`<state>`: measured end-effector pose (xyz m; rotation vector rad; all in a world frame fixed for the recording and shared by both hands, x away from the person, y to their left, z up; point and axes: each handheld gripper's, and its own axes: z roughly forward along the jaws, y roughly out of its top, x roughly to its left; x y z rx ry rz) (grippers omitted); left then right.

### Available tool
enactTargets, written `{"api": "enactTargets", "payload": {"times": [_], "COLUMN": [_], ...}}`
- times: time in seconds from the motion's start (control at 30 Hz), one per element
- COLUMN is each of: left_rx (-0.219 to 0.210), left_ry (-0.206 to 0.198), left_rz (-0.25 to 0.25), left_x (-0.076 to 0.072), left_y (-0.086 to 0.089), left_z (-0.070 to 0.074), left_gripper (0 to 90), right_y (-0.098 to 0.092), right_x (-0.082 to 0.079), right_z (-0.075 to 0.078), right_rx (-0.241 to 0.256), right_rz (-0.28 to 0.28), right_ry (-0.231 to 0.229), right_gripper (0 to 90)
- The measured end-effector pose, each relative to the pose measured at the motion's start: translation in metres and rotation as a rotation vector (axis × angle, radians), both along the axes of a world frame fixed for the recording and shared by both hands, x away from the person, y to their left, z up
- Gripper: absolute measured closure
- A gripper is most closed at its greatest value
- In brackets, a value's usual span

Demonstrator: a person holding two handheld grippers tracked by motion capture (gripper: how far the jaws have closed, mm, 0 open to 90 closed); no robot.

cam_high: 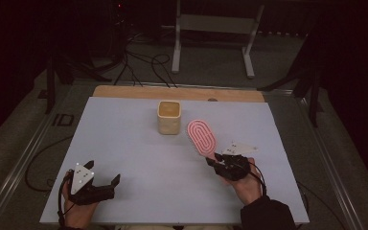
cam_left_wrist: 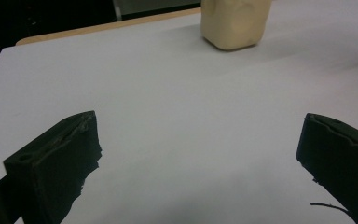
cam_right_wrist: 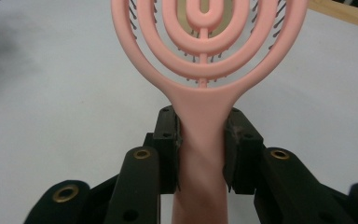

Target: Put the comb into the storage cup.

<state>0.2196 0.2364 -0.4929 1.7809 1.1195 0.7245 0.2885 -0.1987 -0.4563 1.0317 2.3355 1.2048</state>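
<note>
You have one pink hairbrush [cam_high: 201, 136], one cream-coloured cup [cam_high: 169, 117], one white tabletop [cam_high: 124, 139], and two tongs, left tongs [cam_high: 106, 178] and right tongs [cam_high: 213, 159].

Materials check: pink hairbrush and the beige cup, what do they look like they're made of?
Pink hairbrush: most likely moulded plastic, smooth with a slight sheen, one piece with open concentric loops and thin dark bristles behind them. The right claw is clamped on its handle.

Beige cup: matte, cream-coloured, rounded corners and soft dents on its side; could be silicone, ceramic or soft plastic, the look leaves it open.
</note>
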Motion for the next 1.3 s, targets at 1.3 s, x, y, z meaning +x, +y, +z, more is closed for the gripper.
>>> {"api": "enactTargets", "payload": {"times": [1.3], "left_rx": [-0.046], "left_ry": [-0.013], "left_rz": [-0.168], "left_x": [0.029], "left_y": [-0.071], "left_z": [0.064], "left_gripper": [0.0], "right_y": [0.039], "right_x": [0.007], "right_z": [0.015], "right_rx": [-0.012], "right_rz": [0.091], "right_ry": [-0.058], "right_gripper": [69.8]}}
